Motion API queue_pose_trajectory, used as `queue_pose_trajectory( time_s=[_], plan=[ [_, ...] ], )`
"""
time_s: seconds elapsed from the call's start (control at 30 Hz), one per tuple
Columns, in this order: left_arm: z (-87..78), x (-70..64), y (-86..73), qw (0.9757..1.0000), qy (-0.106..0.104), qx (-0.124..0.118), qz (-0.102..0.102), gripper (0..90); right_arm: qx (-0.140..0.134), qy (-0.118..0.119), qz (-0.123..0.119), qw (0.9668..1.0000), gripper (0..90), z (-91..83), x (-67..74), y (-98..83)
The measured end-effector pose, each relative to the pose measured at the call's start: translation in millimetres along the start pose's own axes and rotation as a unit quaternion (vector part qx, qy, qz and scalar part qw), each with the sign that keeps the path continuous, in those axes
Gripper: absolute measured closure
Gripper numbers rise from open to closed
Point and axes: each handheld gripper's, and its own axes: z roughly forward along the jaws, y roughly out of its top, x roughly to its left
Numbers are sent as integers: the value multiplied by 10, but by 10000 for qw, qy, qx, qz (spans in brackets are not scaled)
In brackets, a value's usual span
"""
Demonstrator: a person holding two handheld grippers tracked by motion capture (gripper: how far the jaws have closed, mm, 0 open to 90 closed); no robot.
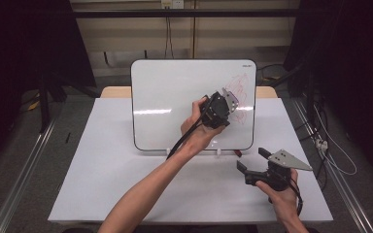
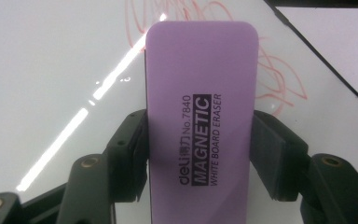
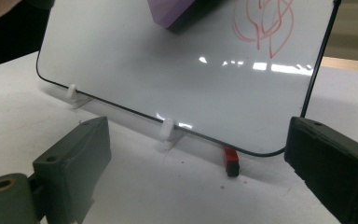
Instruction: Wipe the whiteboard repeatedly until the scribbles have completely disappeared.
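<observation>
While clamped across its narrow sides by the left gripper [image 1: 222,108], eraser [image 2: 199,126] pointed long axis up the whiteboard [image 1: 170,107], red scribble [image 1: 240,92] just ahead & to the right, partly under it. Looked set for a wipe up-right, judging by that. Far nearer the marks than right gripper [image 3: 200,172], parked wide open, holding nothing, on table [image 1: 126,179] below board's right corner, near a small red & black thing [image 3: 231,161].

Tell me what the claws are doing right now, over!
Left claw shut on purple eraser, up at whiteboard. Right claw open, holding nothing. Red scribbles on board's right side. Nothing in the way.
</observation>
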Motion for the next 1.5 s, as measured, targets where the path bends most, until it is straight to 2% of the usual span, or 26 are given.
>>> queue_pose_trajectory(
  time_s=[0.2,0.37,0.4,0.67,0.87,1.03,1.17,1.23,1.3,1.37,1.5],
  plan=[
    [97,-31,3,9999,98,-7,102,414,-18,-30,34,10000,70,-9,-14,-3],
    [131,-42,5,9999,99,-13,86,412,-15,-27,20,10000,71,-7,-13,-5],
    [137,-44,4,9997,123,25,189,411,-13,-23,20,10000,71,-6,-12,-5],
    [173,-76,-11,9999,89,-5,135,410,-15,-22,15,10000,73,-2,-16,-11],
    [191,-157,-28,9997,47,10,232,411,-14,-24,13,10000,74,-7,-12,-12],
    [214,-294,-54,9995,-25,10,316,411,-27,-10,5,10000,75,-10,-8,-13],
    [244,-477,-76,9983,-132,45,559,411,-25,-7,-6,10000,75,-9,-12,-13],
    [257,-521,-68,9978,-170,84,636,411,-23,3,-1,10000,75,-12,-6,-14],
    [264,-489,-48,9979,-222,96,595,411,-14,8,9,10000,77,-10,-6,-15],
    [260,-402,-4,9979,-171,82,617,411,-21,7,-3,10000,77,-10,-8,-16],
    [259,-170,113,9995,-55,13,303,410,-23,-9,-3,10000,77,-14,-15,-21]
  ],
)
